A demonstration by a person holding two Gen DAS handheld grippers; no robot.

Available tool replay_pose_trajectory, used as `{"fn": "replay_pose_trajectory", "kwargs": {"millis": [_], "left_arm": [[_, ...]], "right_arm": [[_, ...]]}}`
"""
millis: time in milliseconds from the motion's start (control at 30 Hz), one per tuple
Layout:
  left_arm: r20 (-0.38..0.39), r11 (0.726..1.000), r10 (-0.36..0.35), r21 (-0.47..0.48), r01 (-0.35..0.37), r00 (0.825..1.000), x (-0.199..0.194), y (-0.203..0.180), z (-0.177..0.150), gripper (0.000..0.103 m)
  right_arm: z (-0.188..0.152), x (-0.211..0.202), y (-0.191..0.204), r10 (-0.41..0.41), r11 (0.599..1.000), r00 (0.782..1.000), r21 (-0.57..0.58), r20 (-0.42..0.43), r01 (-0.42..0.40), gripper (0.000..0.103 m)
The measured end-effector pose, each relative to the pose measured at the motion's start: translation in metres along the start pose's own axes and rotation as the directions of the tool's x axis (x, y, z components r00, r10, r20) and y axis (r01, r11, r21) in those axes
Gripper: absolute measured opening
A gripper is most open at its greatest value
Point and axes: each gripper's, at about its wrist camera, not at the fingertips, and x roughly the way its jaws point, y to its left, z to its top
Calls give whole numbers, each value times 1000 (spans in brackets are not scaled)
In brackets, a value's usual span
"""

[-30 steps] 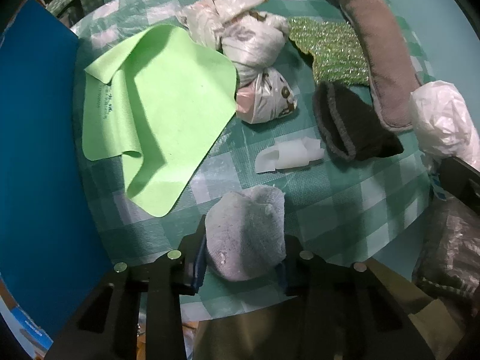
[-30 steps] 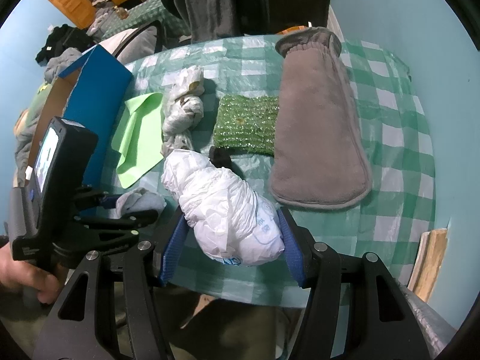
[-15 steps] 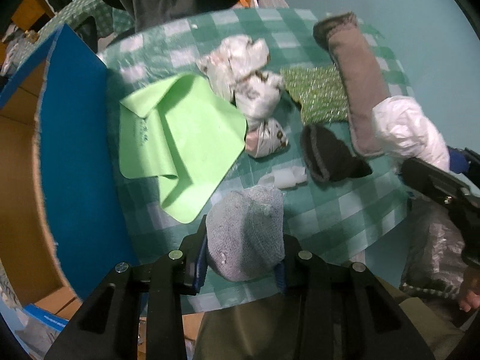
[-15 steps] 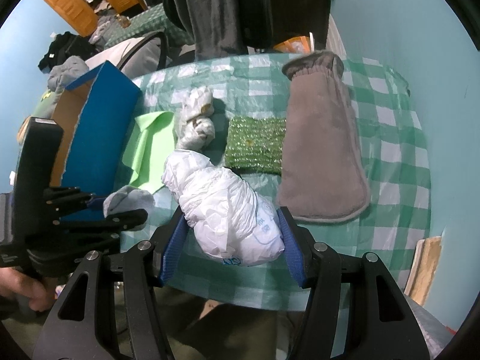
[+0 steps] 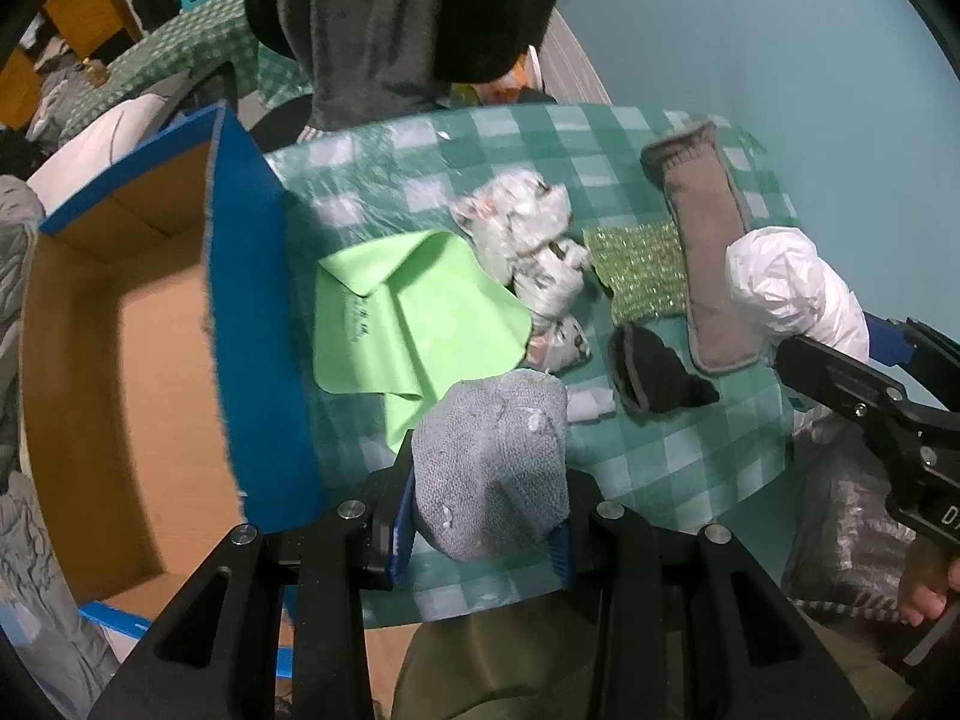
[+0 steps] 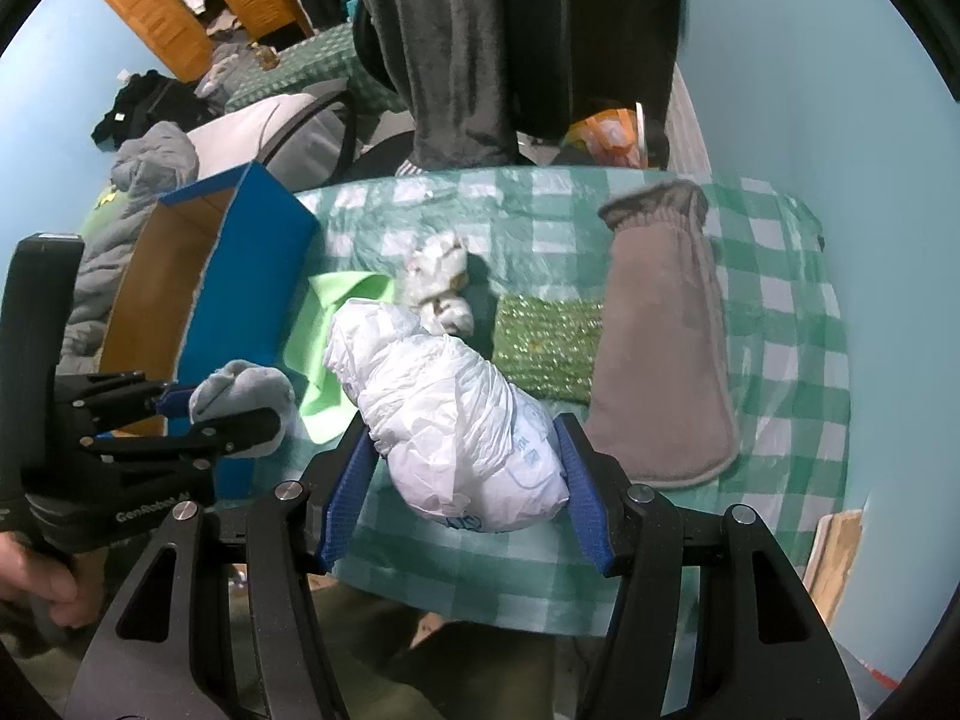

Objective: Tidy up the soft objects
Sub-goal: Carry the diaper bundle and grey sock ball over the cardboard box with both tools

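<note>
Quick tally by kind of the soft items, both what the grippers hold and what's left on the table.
Held in the grippers: 2 (grey sock, white plastic bag)
Cloths on the table: 2 (lime green cloth, glittery green cloth)
Patterned plastic bag bundle: 1
Brown mitt: 1
Dark sock: 1
Small white piece: 1
Total: 8

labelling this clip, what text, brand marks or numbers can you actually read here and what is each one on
"GenRobot.AI", white, on the black body of the left gripper.
Blue print on the crumpled white plastic bag held by the right gripper: too creased to read.
Dark print on the lime green cloth: too blurred.
White letters on the right gripper's black body, at the left wrist view's edge: cut off, unreadable.
</note>
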Motion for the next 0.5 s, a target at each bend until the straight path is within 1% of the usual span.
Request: {"fn": "replay_pose_trajectory", "kwargs": {"millis": [500], "left_arm": [[74,996,31,-80,-25,997,-38,41,1,36]], "right_arm": [[29,-10,40,26,997,999,-80,28,-24,59]]}}
